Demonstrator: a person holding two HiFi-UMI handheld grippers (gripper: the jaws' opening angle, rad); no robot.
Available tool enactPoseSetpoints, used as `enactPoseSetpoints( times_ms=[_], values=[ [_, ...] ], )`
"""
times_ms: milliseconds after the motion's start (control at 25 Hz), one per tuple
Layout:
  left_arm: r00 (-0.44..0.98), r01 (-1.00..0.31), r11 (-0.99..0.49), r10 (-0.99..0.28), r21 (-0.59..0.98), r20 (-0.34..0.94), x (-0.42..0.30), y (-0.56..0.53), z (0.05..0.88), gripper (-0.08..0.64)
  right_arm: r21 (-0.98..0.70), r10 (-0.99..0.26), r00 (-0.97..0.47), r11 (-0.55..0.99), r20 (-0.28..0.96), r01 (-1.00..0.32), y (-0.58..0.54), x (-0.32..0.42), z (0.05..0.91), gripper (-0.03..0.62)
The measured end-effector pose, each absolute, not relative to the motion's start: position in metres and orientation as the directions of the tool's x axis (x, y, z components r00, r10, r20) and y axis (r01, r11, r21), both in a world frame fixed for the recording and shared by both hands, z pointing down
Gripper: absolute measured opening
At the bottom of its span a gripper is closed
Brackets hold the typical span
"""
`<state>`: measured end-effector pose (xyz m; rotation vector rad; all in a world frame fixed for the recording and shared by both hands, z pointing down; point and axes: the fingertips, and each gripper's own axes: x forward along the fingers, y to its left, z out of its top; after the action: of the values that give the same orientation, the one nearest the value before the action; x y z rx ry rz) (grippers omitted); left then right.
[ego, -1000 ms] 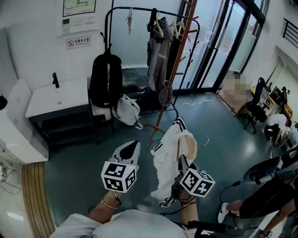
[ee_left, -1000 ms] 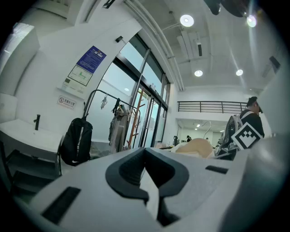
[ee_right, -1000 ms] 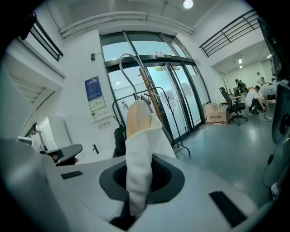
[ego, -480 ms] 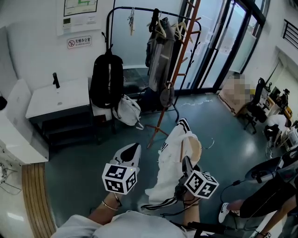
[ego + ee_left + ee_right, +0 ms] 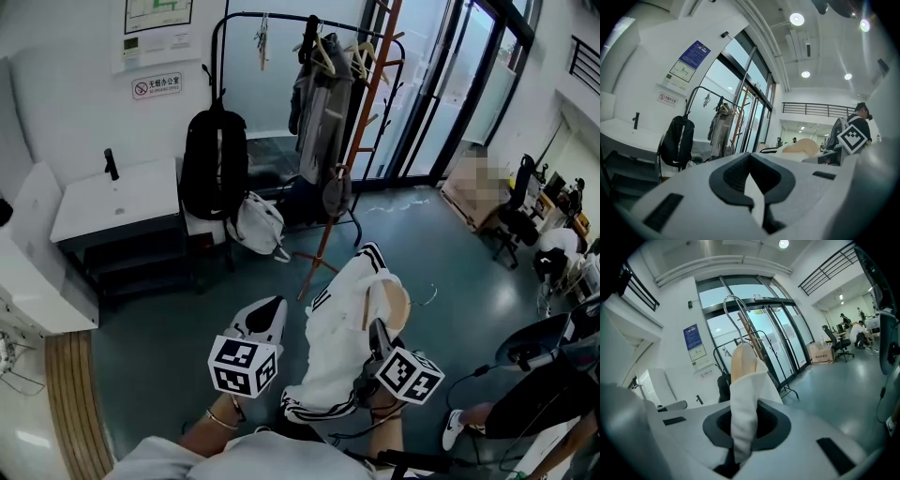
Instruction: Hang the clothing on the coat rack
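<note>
A white garment with black stripes [image 5: 339,337] hangs on a wooden hanger [image 5: 397,305] low in the head view. My right gripper [image 5: 376,336] is shut on the hanger through the white cloth [image 5: 744,413]. The pale wood [image 5: 742,363] and the metal hook [image 5: 732,303] rise above the jaws. My left gripper [image 5: 266,317] hovers to the left of the garment, shut [image 5: 751,180] with nothing in it. The orange coat rack pole [image 5: 362,141] stands ahead, beside a black rail rack [image 5: 217,56], a good way beyond both grippers.
Grey clothes [image 5: 319,112] and bare hangers hang on the rail. A black backpack [image 5: 214,159] and a white bag [image 5: 255,223] sit at its left end. A white counter [image 5: 117,197] lies left, glass doors behind, an office chair [image 5: 511,220] and a person's legs [image 5: 525,408] right.
The garment's hem has swung out to the left and its top has lifted slightly. Both grippers have drifted a little lower in the head view.
</note>
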<state>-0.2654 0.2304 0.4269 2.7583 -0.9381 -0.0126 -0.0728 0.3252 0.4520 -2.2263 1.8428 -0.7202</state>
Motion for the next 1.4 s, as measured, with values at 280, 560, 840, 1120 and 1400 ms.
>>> enactPoseSetpoints(
  times_ms=[280, 560, 840, 1120, 1400],
  values=[
    [0.777, -0.623, -0.753, -0.626, 0.212, 0.057, -0.248, 0.196, 0.427, 0.008, -0.432, -0.953, 0.116, -0.234, 0.281, -0.871, 0.286, -0.048, 0.461, 0.036],
    [0.767, -0.635, -0.745, -0.639, 0.205, 0.056, -0.205, 0.143, 0.417, 0.008, -0.448, -0.957, 0.108, -0.223, 0.268, -0.866, 0.234, 0.000, 0.454, 0.037],
    [0.767, -0.637, -0.750, -0.638, 0.179, 0.058, -0.155, 0.101, 0.406, 0.008, -0.454, -0.961, 0.090, -0.205, 0.261, -0.867, 0.186, 0.049, 0.451, 0.037],
    [0.763, -0.644, -0.748, -0.643, 0.160, 0.063, -0.111, 0.069, 0.405, 0.008, -0.460, -0.963, 0.076, -0.192, 0.260, -0.867, 0.150, 0.088, 0.456, 0.037],
    [0.757, -0.651, -0.740, -0.649, 0.169, 0.073, -0.086, 0.049, 0.409, 0.008, -0.455, -0.959, 0.070, -0.195, 0.275, -0.869, 0.124, 0.118, 0.459, 0.037]
  ],
)
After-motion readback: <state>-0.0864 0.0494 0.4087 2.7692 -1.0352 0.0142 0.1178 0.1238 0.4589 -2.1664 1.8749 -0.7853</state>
